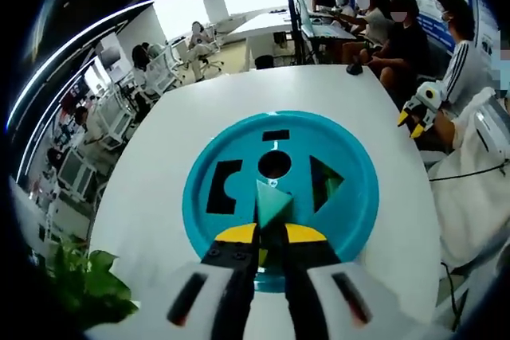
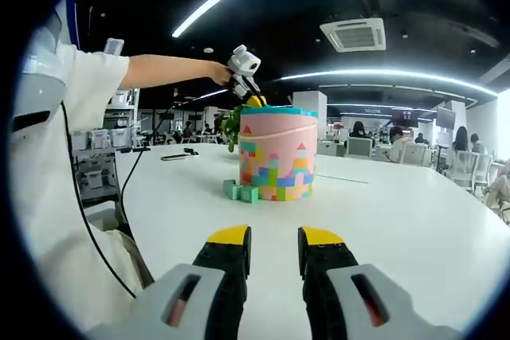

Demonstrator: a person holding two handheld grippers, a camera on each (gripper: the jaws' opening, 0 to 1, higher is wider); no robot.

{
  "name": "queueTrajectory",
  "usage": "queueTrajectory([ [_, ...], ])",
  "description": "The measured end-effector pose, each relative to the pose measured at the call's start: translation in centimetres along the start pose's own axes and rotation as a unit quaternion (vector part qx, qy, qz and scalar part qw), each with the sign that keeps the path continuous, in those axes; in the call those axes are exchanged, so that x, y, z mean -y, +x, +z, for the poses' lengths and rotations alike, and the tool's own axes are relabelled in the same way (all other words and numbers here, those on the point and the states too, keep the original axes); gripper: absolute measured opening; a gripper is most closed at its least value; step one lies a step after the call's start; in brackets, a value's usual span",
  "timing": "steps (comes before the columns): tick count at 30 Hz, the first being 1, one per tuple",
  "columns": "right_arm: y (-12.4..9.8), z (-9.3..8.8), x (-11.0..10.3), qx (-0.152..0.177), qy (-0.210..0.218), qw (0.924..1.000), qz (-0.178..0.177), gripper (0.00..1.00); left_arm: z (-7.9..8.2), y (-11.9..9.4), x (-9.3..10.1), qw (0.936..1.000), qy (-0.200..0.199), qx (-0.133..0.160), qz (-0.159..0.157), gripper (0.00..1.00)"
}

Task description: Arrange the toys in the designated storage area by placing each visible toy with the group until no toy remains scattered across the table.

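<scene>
Triangle block (image 1: 273, 201), clamped in our left tongs (image 1: 271, 236), hangs just beside the lid's (image 1: 239, 133) triangular slot (image 1: 325, 182); right tongs (image 2: 273, 238) slightly parted, empty.

Teal lid (image 1: 239, 141) with black cut-outs, teal triangle block (image 1: 271, 202), pink bucket (image 2: 277, 157) patterned with multicoloured blocks, white table (image 2: 398, 212)

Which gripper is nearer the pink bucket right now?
Left. The left gripper hangs directly over the pink bucket's teal lid, holding a teal triangle block by its cutouts. The right gripper sits low at table level, well back from the pink bucket.
</scene>
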State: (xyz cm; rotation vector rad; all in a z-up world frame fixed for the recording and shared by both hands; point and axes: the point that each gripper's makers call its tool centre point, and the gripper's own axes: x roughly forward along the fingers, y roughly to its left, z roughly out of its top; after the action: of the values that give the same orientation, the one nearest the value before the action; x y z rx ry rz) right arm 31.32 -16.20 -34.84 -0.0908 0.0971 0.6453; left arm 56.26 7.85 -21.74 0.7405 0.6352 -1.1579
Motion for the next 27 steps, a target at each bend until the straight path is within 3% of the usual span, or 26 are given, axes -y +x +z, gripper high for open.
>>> queueTrajectory([
  [5,-0.1,-0.3,0.0,-0.002,0.001,1.0000,0.000,0.24,0.4,-0.2,0.4,0.9997,-0.016,0.013,0.015,0.13],
  [7,-0.1,-0.4,0.1,-0.003,0.002,1.0000,-0.001,0.24,1.6,-0.5,0.3,0.9982,-0.041,0.041,0.014,0.13],
  [12,-0.1,-0.3,0.0,-0.002,0.002,1.0000,0.001,0.23,3.0,-0.3,0.5,0.9968,-0.043,0.066,0.015,0.11],
  [17,-0.3,-0.3,-0.1,0.000,0.003,1.0000,0.000,0.23,2.8,0.1,-0.1,0.9975,-0.012,0.038,0.058,0.08],
  [27,-0.2,-0.4,-0.1,0.000,0.003,1.0000,0.002,0.23,2.5,0.0,-0.5,0.9968,0.004,0.020,0.077,0.09],
])
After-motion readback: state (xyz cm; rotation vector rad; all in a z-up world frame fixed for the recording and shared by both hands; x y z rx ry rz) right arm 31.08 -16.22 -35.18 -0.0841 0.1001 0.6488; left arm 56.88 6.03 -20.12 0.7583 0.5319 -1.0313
